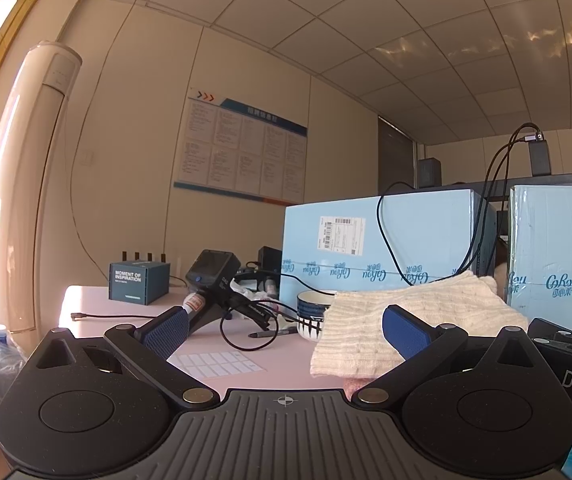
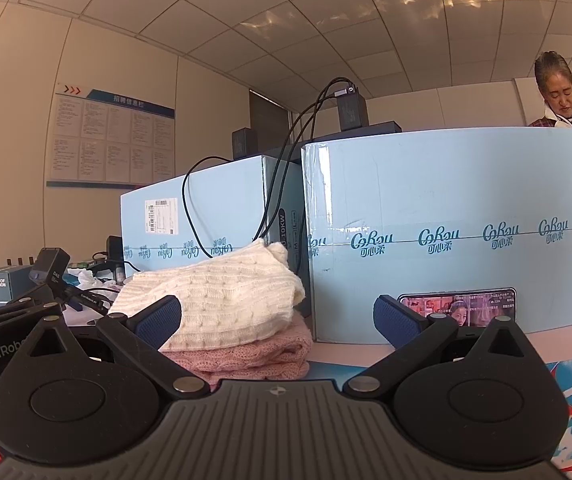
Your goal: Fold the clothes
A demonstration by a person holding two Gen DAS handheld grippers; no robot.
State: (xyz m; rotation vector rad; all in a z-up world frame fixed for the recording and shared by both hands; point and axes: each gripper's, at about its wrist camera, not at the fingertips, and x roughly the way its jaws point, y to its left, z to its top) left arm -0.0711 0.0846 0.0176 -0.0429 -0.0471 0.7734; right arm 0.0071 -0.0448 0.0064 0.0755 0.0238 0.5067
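Hovering low with both tongs, left (image 1: 286, 328) and right (image 2: 277, 320), spread wide, gripping nothing. Facing cream knit (image 2: 213, 296) lying folded atop pink knit (image 2: 253, 356) on table (image 1: 245, 344), beside blue boxes (image 2: 446, 232). Probably finishing a stack; next, needing another garment.

Right gripper (image 2: 275, 320) spread wide, cream sweater (image 2: 213, 296) atop pink sweater (image 2: 253, 356)
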